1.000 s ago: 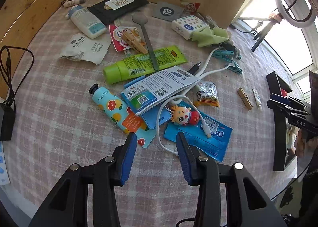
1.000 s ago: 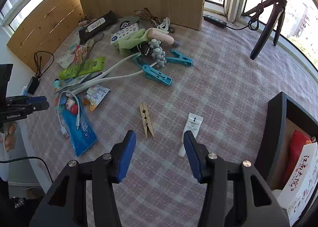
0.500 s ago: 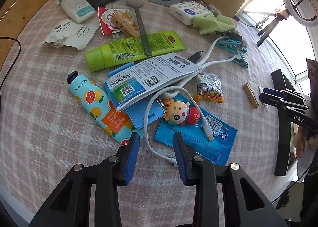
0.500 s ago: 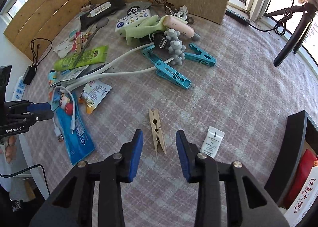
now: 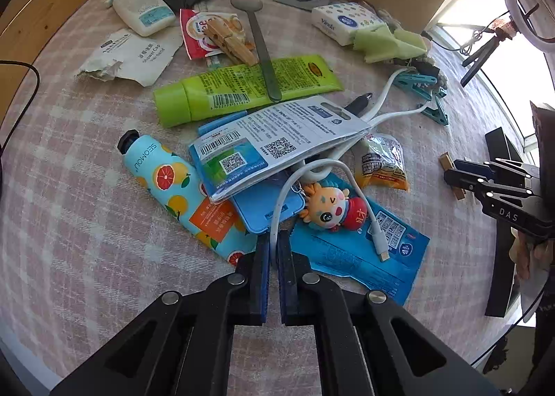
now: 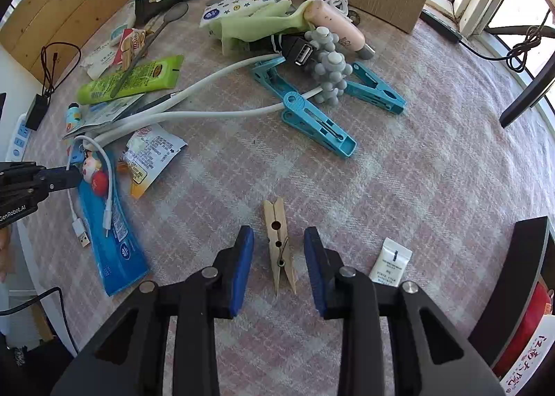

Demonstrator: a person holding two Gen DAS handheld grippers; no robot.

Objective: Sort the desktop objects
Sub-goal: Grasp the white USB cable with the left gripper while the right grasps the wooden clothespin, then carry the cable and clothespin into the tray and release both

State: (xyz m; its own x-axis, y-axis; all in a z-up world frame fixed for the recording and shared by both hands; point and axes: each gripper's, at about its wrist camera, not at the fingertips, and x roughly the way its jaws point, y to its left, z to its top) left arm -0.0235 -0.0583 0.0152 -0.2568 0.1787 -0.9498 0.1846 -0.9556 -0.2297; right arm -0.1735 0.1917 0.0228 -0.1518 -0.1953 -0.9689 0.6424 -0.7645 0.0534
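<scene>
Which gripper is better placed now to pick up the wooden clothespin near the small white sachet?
Right. The right gripper is open with the wooden clothespin between its fingers; the left gripper is shut on the white cable.

The left gripper is pinched onto the thin white cable, which loops over a cartoon doll and ends on a blue packet. Just left of the fingers lies a fruit-printed tube, with a barcoded card pack and a green tube beyond it on the pink checked cloth. At the right edge the other gripper hovers near what seems a wooden peg, mostly hidden.
</scene>
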